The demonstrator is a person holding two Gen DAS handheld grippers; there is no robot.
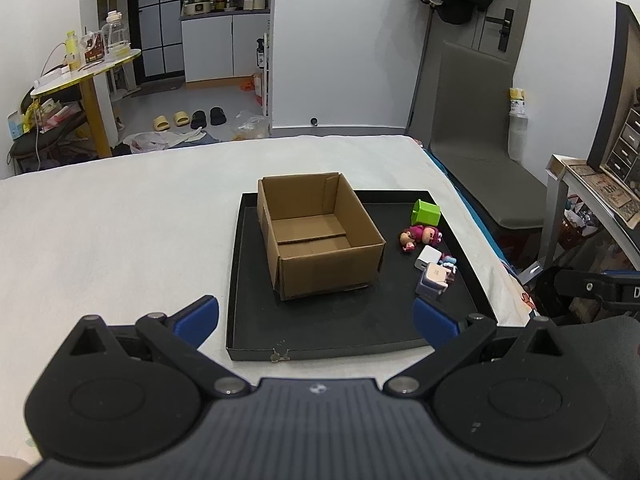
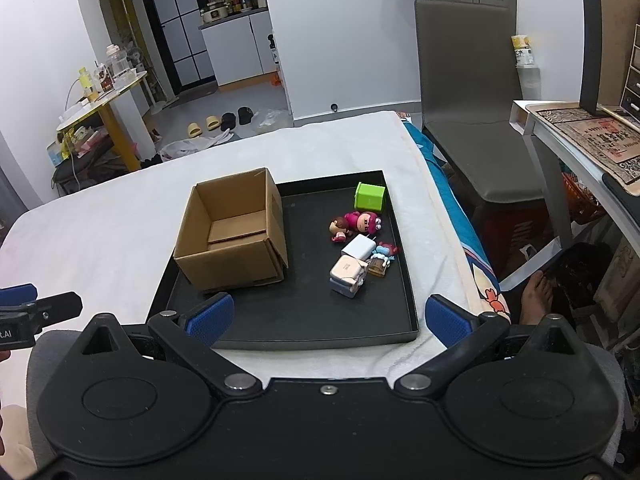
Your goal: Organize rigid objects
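An open, empty cardboard box (image 1: 320,232) (image 2: 234,232) stands on a black tray (image 1: 352,328) (image 2: 304,320). To its right on the tray lie a green cube (image 1: 427,212) (image 2: 370,197), a pink figurine (image 1: 419,236) (image 2: 356,224), a white charger (image 1: 429,258) (image 2: 359,247), a small blue figure (image 1: 449,261) (image 2: 385,252) and a pale box-shaped charger (image 1: 434,279) (image 2: 347,274). My left gripper (image 1: 316,318) hovers open over the tray's near edge. My right gripper (image 2: 328,318) is open too, just short of the tray. Nothing is held.
The tray rests on a white-covered bed (image 1: 120,232) (image 2: 100,220). A grey chair (image 1: 476,120) (image 2: 468,100) and a shelf desk (image 2: 580,136) stand to the right. A person's bare foot (image 2: 536,296) shows by the bed. A yellow side table (image 1: 86,76) is far left.
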